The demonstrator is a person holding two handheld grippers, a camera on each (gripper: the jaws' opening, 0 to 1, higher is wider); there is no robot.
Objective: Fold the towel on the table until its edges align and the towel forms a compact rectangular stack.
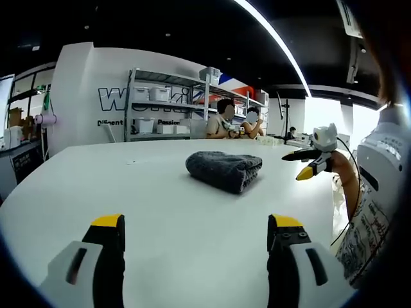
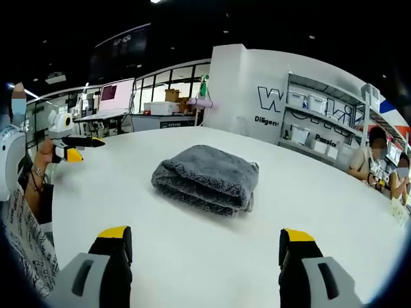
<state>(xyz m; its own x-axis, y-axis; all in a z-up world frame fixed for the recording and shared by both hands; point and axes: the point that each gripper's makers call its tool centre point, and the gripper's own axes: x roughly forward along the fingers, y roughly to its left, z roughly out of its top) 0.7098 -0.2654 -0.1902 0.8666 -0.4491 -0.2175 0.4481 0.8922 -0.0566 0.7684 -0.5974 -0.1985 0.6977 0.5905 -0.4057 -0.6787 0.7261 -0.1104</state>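
We see little left to spoil: a needless nudge from either tool could slump the stack and undo its aligned edges. The dark grey plush towel [image 2: 207, 178] sits mid-way on the white round-cornered table [image 2: 192, 256], at 12 o'clock from both cameras, folded into 1 compact, thick, apparently rectangular bundle. The left gripper [image 1: 196, 234] and right gripper [image 2: 207, 247] both stand released, jaws wide, well apart from it.
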